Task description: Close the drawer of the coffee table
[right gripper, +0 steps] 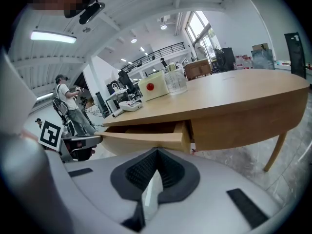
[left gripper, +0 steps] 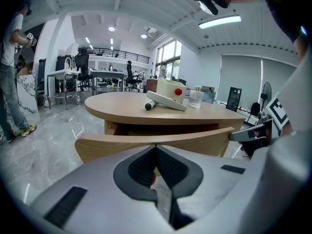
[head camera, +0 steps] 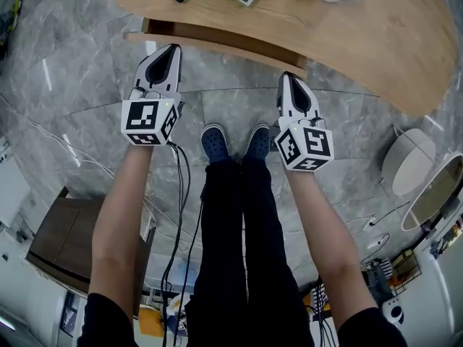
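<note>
Head view: left gripper (head camera: 172, 50) and right gripper (head camera: 288, 78), both with jaws pressed together and empty, point at the open drawer (head camera: 217, 40) just ahead. Uneven pushing could skew and jam it.

Coffee table (head camera: 362, 42), drawer (head camera: 217, 40): light matt wood, smooth. Floor (head camera: 72, 78): glossy grey stone-look tile, reflective.

Bright, even light came from ceiling strip lights (left gripper: 219, 22); the glossy floor (head camera: 72, 85) glared; the gripper views warped and darkened at their edges.
</note>
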Motion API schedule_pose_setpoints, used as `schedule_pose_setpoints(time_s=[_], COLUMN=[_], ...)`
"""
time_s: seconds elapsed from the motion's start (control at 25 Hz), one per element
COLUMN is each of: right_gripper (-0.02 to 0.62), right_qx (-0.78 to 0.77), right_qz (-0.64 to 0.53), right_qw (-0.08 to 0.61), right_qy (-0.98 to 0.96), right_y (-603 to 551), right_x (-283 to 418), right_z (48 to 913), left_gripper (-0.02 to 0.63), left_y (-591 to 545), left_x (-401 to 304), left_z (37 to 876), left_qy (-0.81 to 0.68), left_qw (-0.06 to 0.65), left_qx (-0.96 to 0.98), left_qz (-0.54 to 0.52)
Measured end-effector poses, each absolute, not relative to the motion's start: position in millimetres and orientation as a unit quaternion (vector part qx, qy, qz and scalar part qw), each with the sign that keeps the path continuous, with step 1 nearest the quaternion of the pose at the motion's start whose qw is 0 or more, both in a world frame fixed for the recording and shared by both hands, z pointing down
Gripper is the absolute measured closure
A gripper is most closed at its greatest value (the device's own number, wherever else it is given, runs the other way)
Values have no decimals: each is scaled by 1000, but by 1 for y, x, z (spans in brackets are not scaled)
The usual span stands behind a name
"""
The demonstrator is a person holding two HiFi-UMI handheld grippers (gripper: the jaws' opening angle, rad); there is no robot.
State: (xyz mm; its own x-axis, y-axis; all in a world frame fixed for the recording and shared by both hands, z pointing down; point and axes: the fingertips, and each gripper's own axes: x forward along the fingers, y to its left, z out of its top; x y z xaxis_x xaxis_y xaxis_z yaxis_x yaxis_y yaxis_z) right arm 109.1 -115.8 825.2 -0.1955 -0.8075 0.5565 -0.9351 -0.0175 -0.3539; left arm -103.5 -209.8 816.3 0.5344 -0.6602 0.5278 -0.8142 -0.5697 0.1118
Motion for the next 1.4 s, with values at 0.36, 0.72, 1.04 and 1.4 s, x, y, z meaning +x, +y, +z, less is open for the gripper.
schedule_pose_setpoints(time_s=[0.36, 0.72, 1.04, 1.4], right_gripper=[569, 569, 569, 569], right_qx=[628, 632, 644, 647], right_qz=[339, 335, 337, 337], right_qw=[92, 90, 79, 73], right_qy=[-694, -693, -683, -680], right_y=[-131, -143, -154, -163], right_x=[115, 118, 126, 129], right_z=[829, 829, 830, 833], left_gripper=[581, 581, 581, 581], left_y=[-224, -235, -245, -254], left_x=[-96, -92, -86, -82], left_z=[817, 816, 818, 820], left_qy=[-426, -431, -447, -454], left_qw=[170, 167, 194, 198], left_qx=[862, 861, 853, 851], left_qz=[217, 212, 186, 174])
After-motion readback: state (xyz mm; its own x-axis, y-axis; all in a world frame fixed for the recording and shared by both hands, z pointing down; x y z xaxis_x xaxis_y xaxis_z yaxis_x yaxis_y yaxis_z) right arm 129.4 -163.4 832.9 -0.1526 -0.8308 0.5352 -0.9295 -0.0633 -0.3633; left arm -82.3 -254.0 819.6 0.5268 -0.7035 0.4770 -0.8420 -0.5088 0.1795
